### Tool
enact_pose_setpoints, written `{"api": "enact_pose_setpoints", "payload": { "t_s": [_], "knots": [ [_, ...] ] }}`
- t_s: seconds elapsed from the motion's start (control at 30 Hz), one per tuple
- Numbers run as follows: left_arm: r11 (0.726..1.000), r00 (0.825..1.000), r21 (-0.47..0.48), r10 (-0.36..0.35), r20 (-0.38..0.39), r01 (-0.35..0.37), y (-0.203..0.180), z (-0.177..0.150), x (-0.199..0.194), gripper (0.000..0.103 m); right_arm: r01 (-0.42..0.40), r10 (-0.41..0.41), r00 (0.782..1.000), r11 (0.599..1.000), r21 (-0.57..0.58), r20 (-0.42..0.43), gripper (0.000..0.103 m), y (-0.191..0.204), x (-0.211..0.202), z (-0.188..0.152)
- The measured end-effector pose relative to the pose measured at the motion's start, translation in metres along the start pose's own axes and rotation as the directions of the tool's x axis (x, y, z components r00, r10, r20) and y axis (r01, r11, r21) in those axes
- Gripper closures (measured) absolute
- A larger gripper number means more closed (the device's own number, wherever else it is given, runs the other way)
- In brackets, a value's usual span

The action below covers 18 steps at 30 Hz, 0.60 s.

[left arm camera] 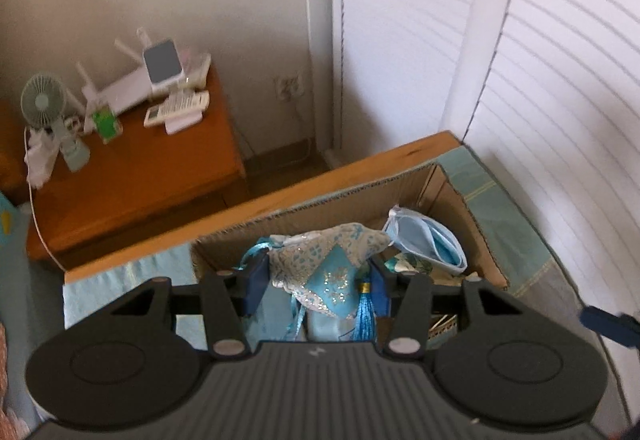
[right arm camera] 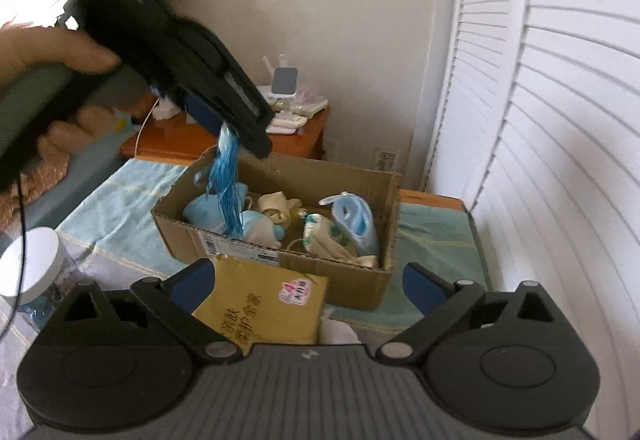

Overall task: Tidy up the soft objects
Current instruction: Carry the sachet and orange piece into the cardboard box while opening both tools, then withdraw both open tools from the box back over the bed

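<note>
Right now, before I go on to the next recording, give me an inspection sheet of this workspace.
Surface: light blue cloth over a wood-edged top.
Job's things: cardboard box open, holding a blue face mask and other soft items; blue sequinned pouch with tassel above it.
Clutter: gold packet in front of the box; white-lidded jar.
Grippers: left gripper shut on the pouch; right gripper open, nothing between its fingers.
Cables: black cable by the jar; white cord off the side table.
Surroundings: side table with a fan and small devices; white louvred doors.

Left gripper (left arm camera: 318,282) fingers clamped, tilted downward; right gripper (right arm camera: 310,286) fingers spread.
</note>
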<state>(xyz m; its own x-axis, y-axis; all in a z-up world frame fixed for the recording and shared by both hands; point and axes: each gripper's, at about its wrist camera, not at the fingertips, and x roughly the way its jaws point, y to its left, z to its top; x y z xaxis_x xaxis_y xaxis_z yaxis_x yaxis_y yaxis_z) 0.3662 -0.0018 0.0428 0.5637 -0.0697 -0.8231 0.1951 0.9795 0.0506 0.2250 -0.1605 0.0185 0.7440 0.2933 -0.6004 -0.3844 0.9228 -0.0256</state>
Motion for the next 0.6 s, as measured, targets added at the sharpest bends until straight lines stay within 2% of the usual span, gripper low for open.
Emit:
{"api": "enact_pose_setpoints", "payload": {
  "t_s": [0.07,0.1,0.17,0.37,0.6],
  "knots": [
    [1.000,1.000,-0.018,0.018,-0.013,-0.018,-0.005,0.003,0.008,0.046,0.011,-0.012,1.000,1.000,0.020,0.019,0.000,-0.006,-0.007,-0.002],
    [0.999,1.000,-0.031,0.013,-0.010,-0.013,-0.005,0.005,0.010,0.033,0.017,-0.017,1.000,1.000,0.027,0.026,0.000,-0.008,-0.008,-0.003],
    [0.998,1.000,-0.066,0.012,0.015,-0.011,-0.004,0.007,0.012,0.017,0.021,-0.023,0.999,0.999,0.044,0.040,0.000,-0.013,-0.015,-0.005],
    [0.996,1.000,-0.083,0.017,0.025,-0.015,-0.001,0.005,0.002,0.016,0.036,-0.039,0.999,0.996,0.082,0.037,0.000,-0.023,-0.019,-0.016],
    [1.000,0.999,-0.023,0.020,0.046,-0.019,-0.006,-0.014,-0.020,0.015,0.051,-0.053,0.998,0.994,0.098,0.026,0.000,-0.025,-0.023,-0.023]
  ]
}}
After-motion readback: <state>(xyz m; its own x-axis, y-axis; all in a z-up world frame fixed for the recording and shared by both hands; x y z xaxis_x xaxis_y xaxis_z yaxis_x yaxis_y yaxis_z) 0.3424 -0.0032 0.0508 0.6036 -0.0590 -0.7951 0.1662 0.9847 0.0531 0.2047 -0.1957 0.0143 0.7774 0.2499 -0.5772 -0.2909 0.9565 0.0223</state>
